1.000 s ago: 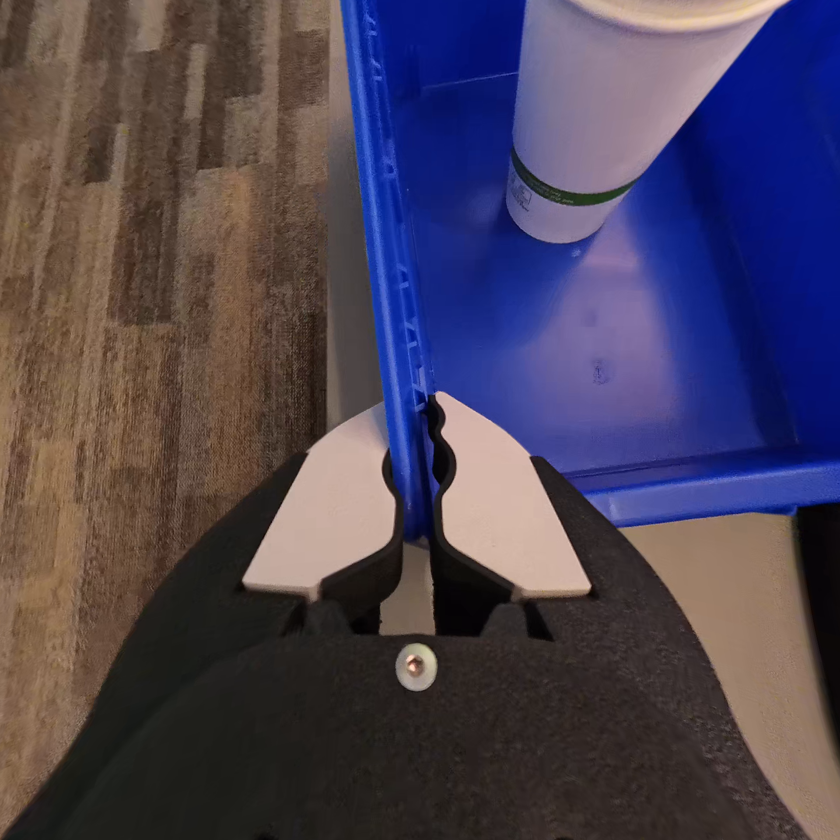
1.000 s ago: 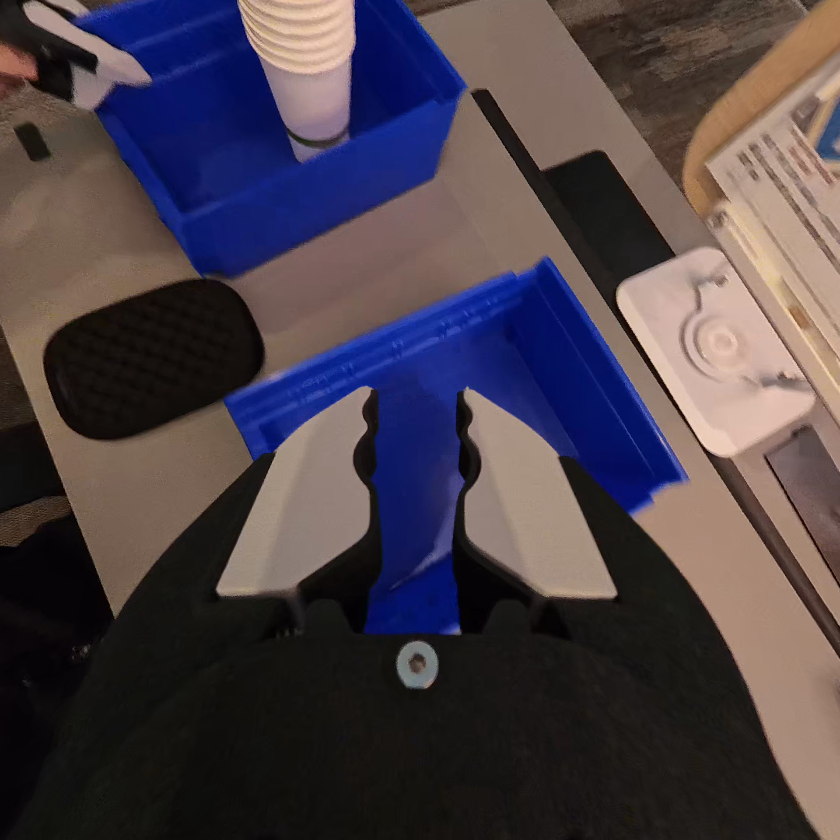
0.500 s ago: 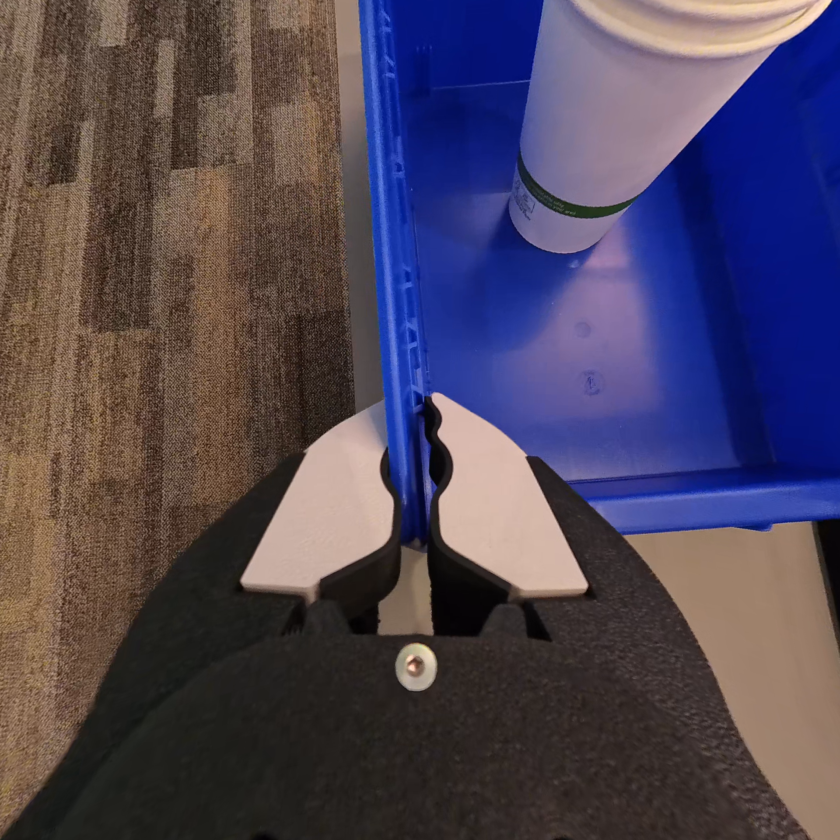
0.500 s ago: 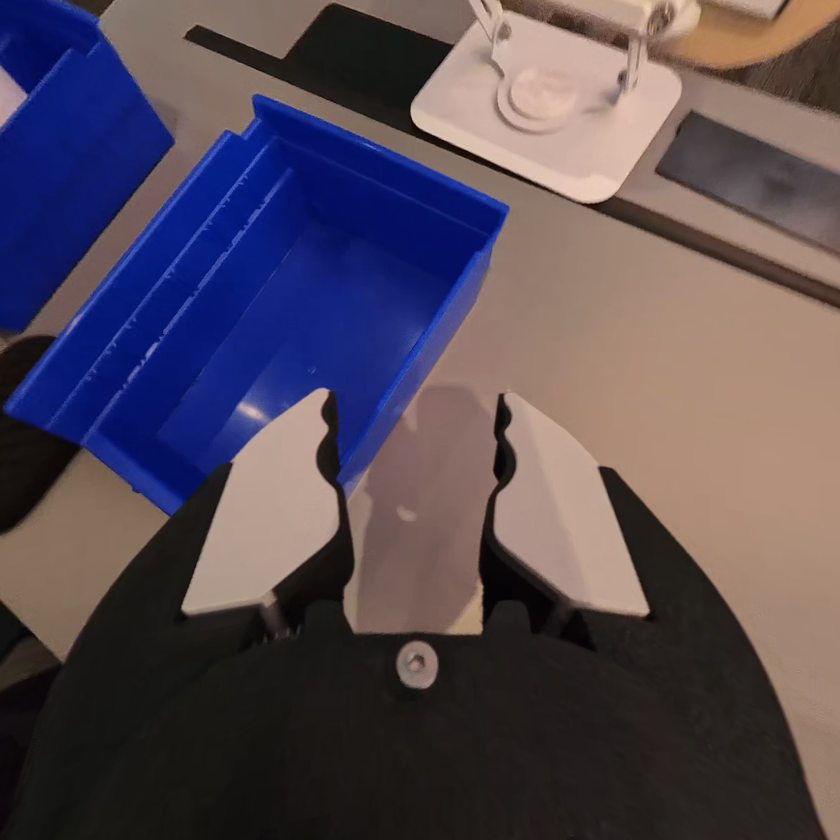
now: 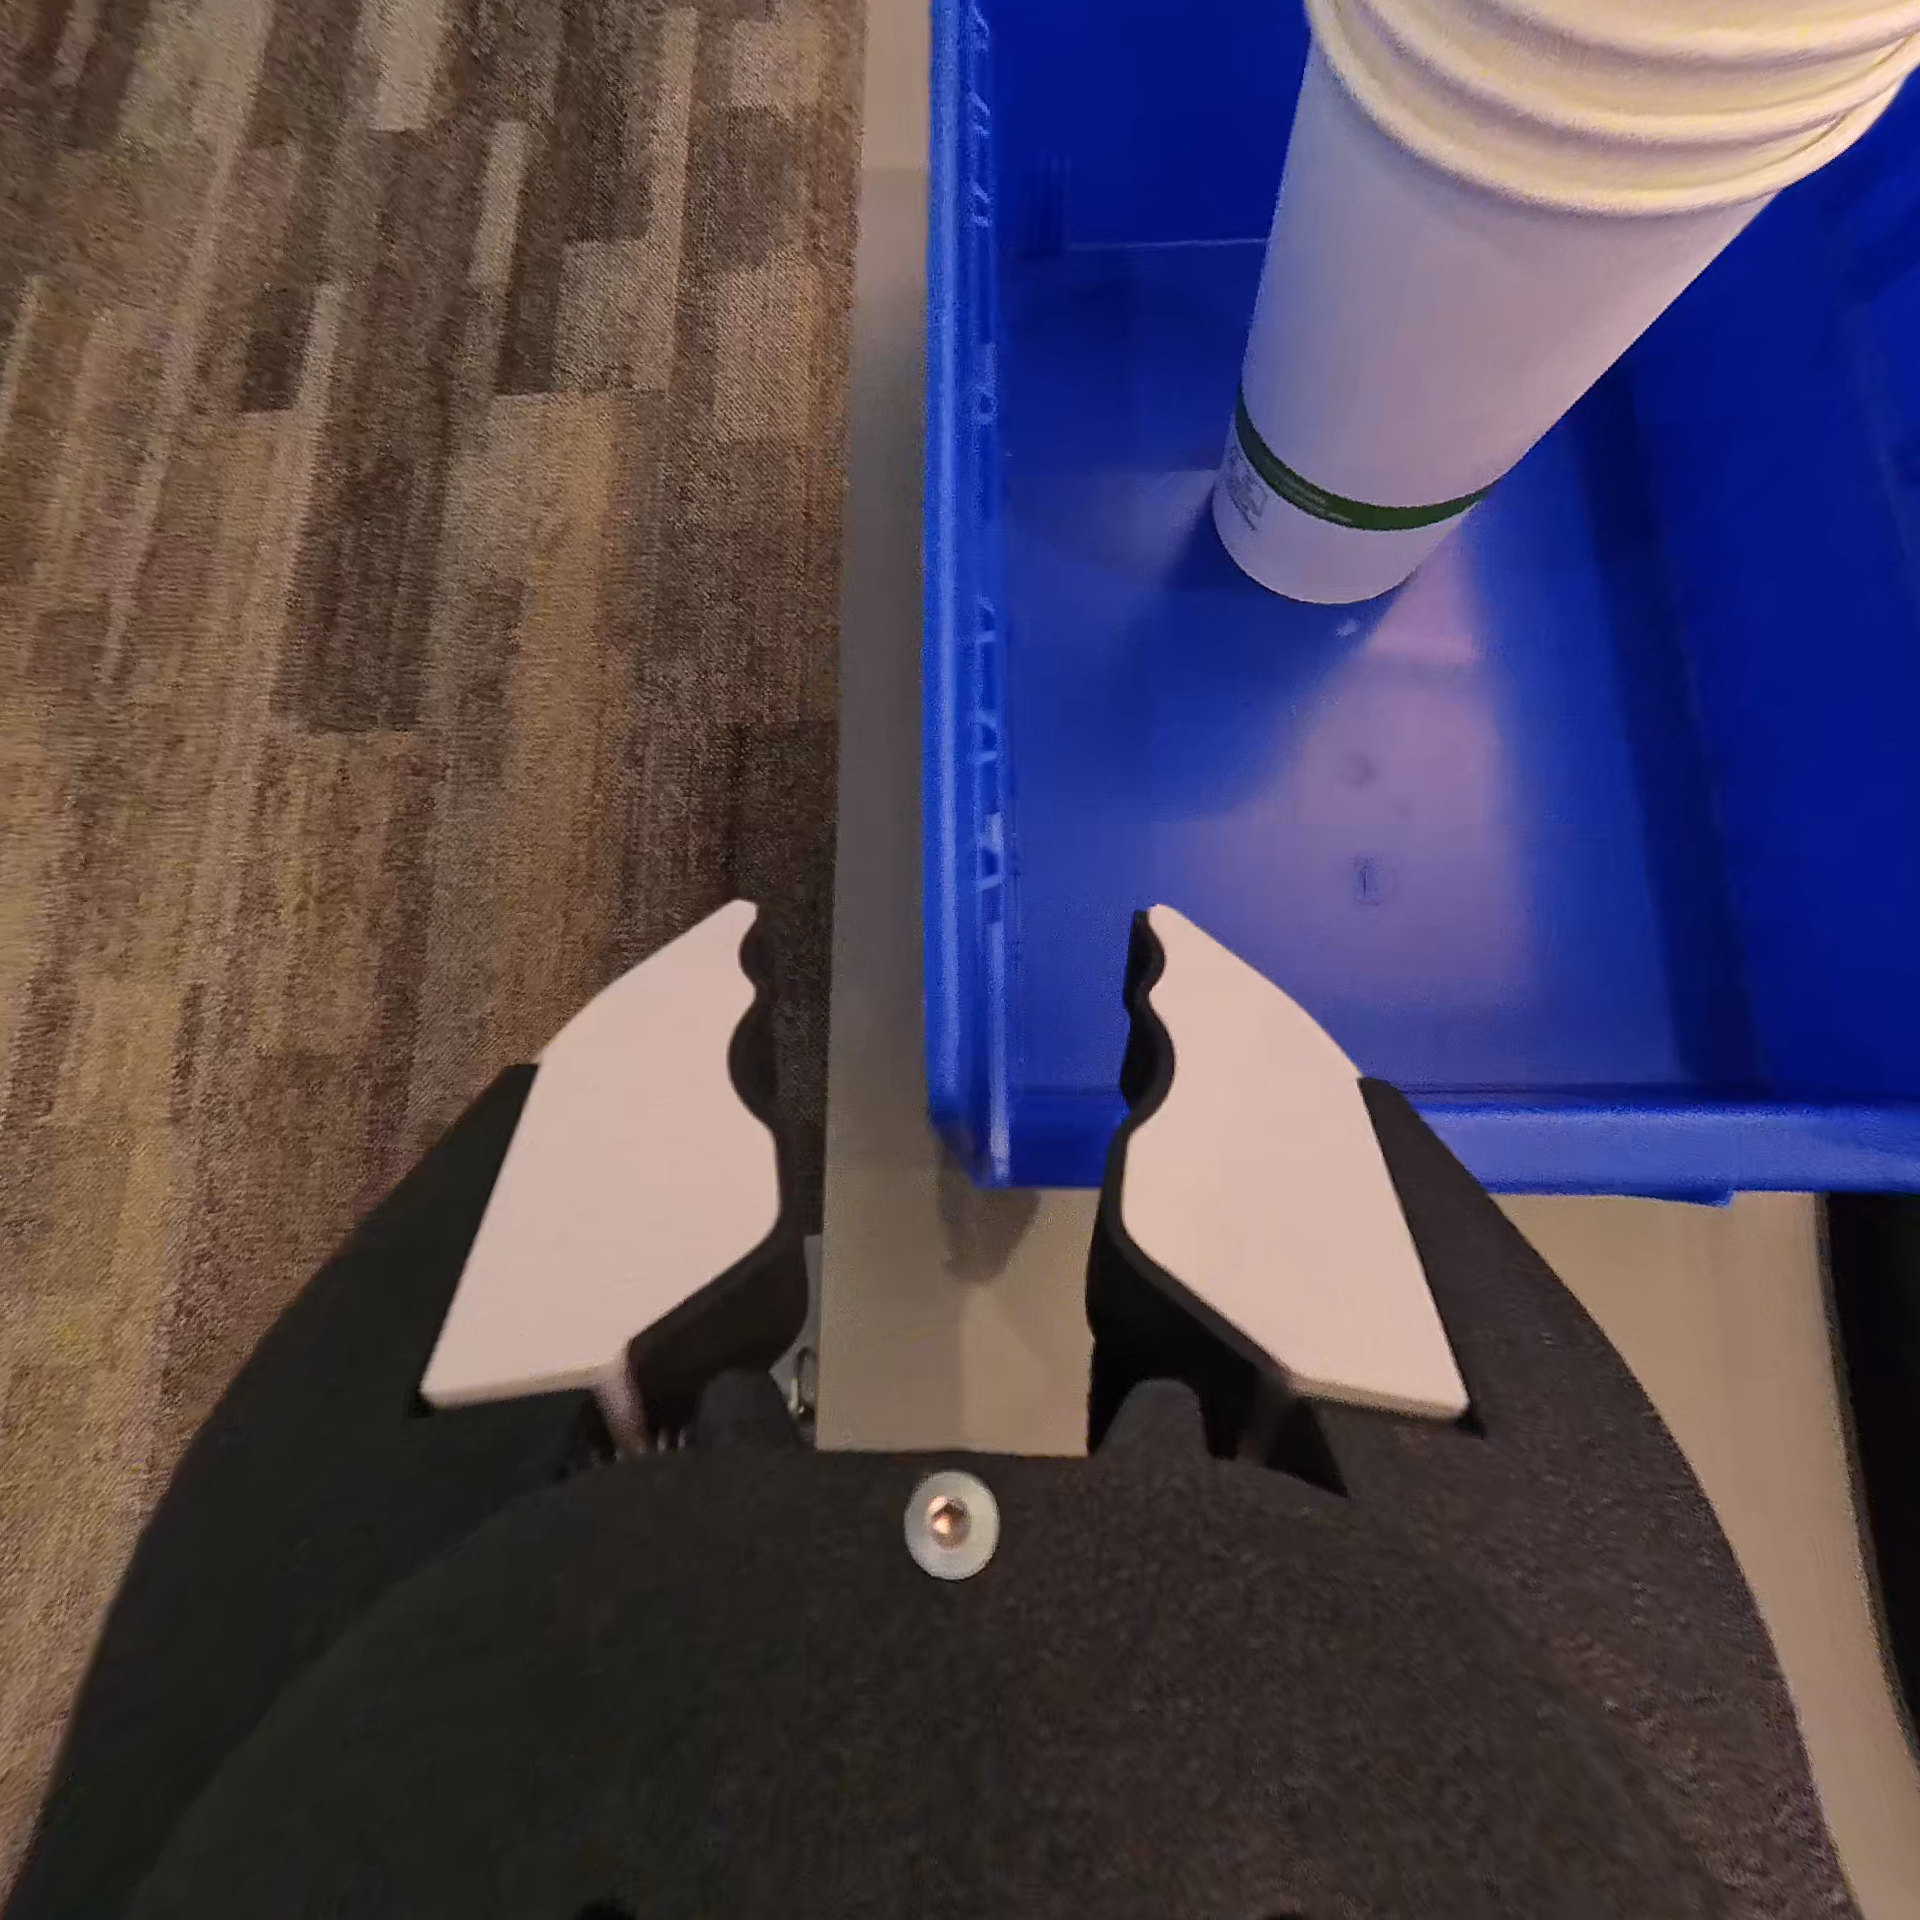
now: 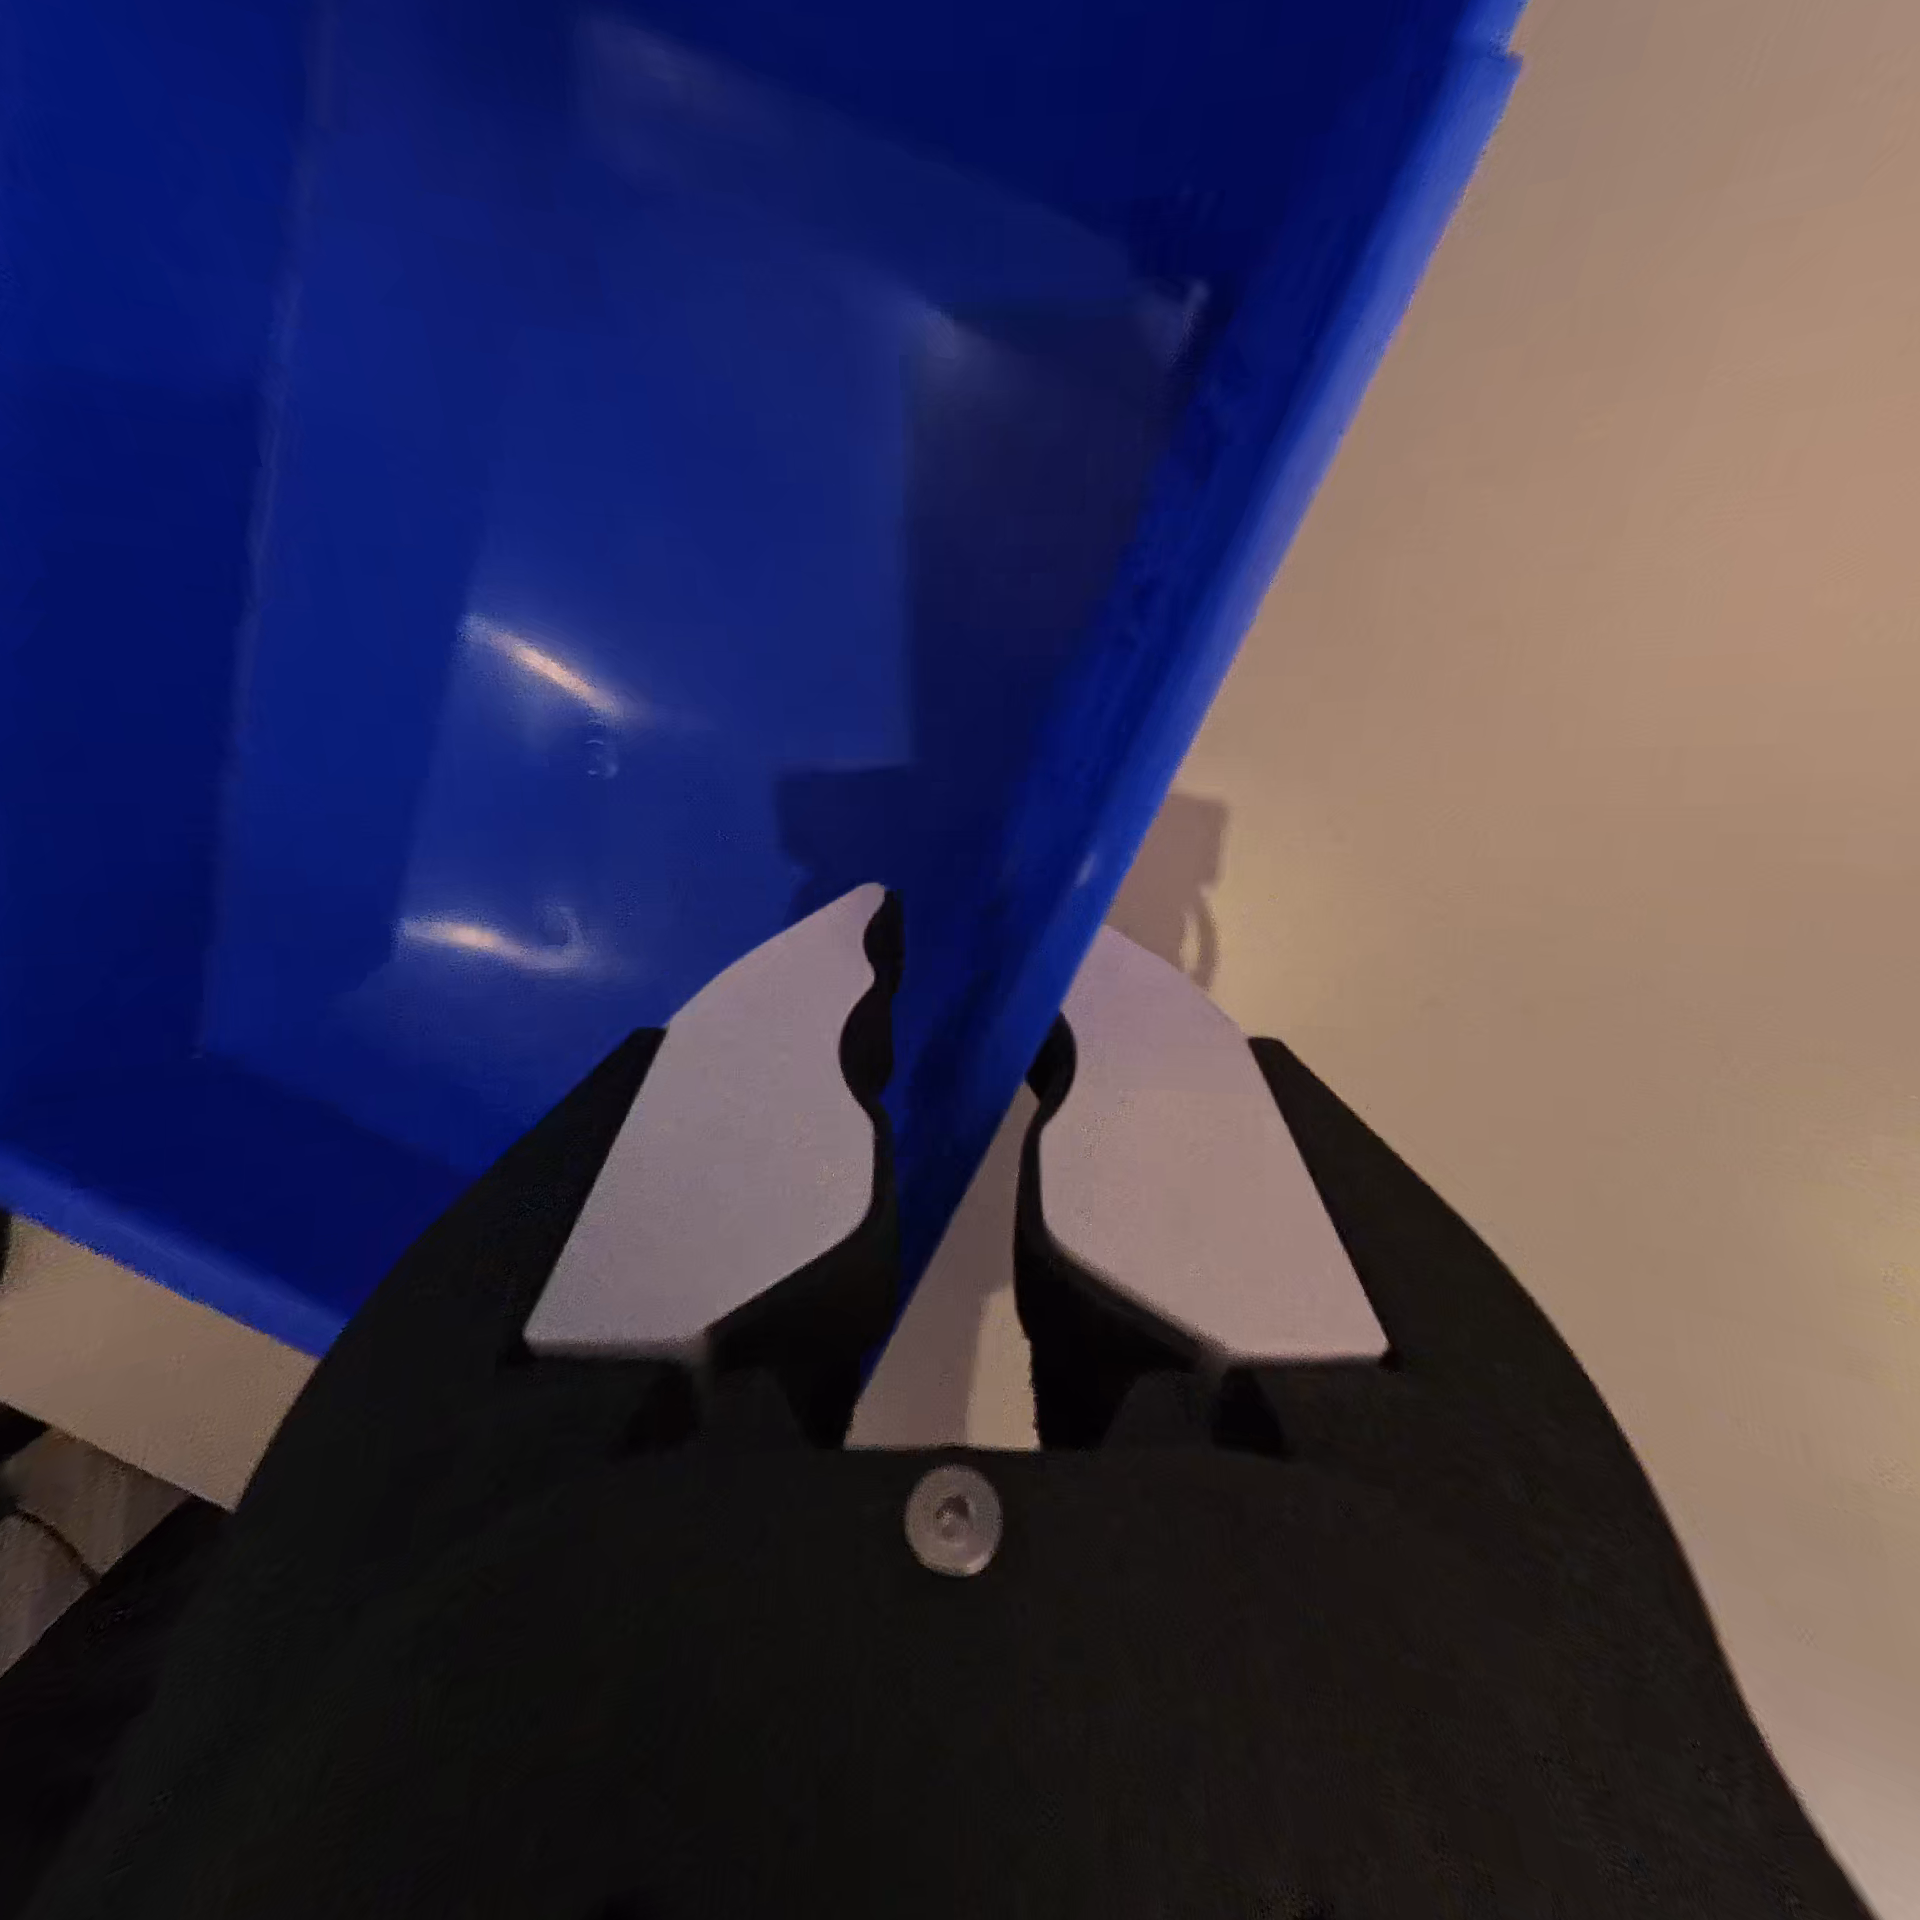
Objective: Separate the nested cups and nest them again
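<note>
In the left wrist view a stack of nested white paper cups [image 5: 1455, 312] with a green band near the base stands upright in a blue bin [image 5: 966, 520]. My left gripper [image 5: 940, 914] is open. Its fingers [image 5: 644, 1091] straddle the bin's left wall near the front corner without touching it. In the right wrist view my right gripper [image 6: 987, 914] is shut on the right wall [image 6: 1195, 675] of a second blue bin [image 6: 520, 416], which has nothing in it. The wall partly hides the right fingertip.
The grey table [image 5: 883, 1299] ends just left of the cup bin, with patterned carpet [image 5: 416, 623] below. Beige table surface [image 6: 1558, 727] lies to the right of the second bin. A dark object [image 5: 1870, 1403] sits at the right edge.
My left gripper let go of the cup bin's left wall and opened wide. My right gripper swung down over the second bin's right wall and closed on it.
</note>
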The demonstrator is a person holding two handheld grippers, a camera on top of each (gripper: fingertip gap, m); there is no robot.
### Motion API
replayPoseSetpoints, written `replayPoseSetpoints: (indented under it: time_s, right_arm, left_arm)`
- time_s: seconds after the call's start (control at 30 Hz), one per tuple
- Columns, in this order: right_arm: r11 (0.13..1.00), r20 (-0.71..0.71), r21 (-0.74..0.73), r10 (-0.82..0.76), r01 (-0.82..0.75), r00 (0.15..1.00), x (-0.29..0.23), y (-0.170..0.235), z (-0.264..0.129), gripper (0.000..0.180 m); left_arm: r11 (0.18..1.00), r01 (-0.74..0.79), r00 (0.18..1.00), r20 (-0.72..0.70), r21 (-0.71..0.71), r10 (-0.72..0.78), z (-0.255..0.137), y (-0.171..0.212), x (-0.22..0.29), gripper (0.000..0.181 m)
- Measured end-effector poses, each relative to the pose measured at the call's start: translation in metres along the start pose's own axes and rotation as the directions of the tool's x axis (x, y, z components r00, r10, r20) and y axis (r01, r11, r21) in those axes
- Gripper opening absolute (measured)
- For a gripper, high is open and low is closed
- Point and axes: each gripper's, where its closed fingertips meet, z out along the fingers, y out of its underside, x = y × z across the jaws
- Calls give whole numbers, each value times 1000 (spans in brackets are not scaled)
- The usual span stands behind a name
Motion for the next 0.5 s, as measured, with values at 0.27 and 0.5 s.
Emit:
replayPoseSetpoints:
  time_s: [0.27,0.5]
  right_arm:
    - [993,-7,-117,29,-30,1000,23,-20,9,7]
    - [989,30,-137,67,-63,997,97,-16,-4,5]
  left_arm:
    - [984,-20,986,167,177,-10,-65,-7,-14,53]
    - [980,-85,962,270,178,35,-100,14,-5,51]
